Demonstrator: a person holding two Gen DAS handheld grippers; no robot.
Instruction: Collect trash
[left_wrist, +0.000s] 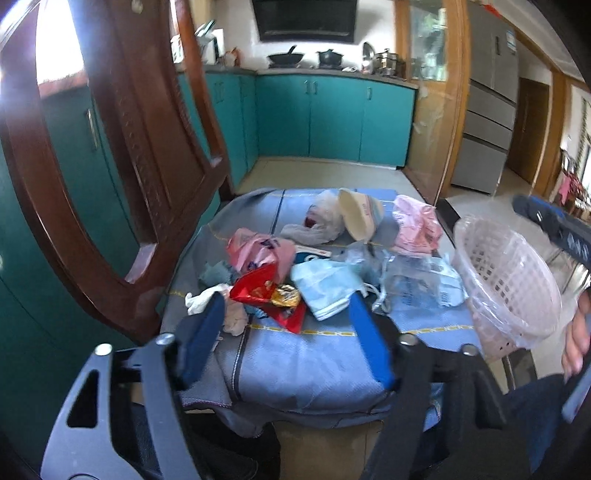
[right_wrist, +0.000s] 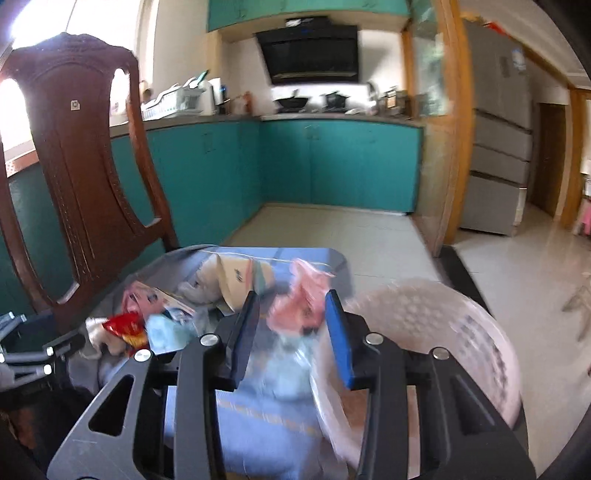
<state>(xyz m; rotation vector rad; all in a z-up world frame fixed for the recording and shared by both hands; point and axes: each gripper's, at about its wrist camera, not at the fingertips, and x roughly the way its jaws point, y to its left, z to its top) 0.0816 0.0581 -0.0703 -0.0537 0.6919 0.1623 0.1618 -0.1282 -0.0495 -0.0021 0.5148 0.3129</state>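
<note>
A blue cloth (left_wrist: 295, 354) covers a small table, and the trash lies in a heap on it. Taking the tipped paper bowl (left_wrist: 360, 218) at the far side as the mark: a clear bag (left_wrist: 317, 221) lies just left of it, a pink bag (left_wrist: 417, 225) just right, a crumpled clear wrapper (left_wrist: 421, 280) nearer than the pink bag. Nearer than the bowl sits a blue face mask (left_wrist: 325, 291); left of the mask, a red snack packet (left_wrist: 273, 295) with a gold wrapper (left_wrist: 284, 295) on it, white tissue (left_wrist: 203, 299) at the packet's left.

The pink mesh basket (left_wrist: 509, 280) is right of the bowl at the cloth's edge, tilted toward the heap — whether anything lies inside it cannot be told.

The left gripper (left_wrist: 288, 328) hangs over the near edge of the cloth, fingers wide apart, holding nothing. The right gripper (right_wrist: 291, 325) is also spread, empty, its right finger (right_wrist: 338, 332) just beside the basket rim — touching or not is unclear. A wooden chair (left_wrist: 122, 155) stands left of the table.
</note>
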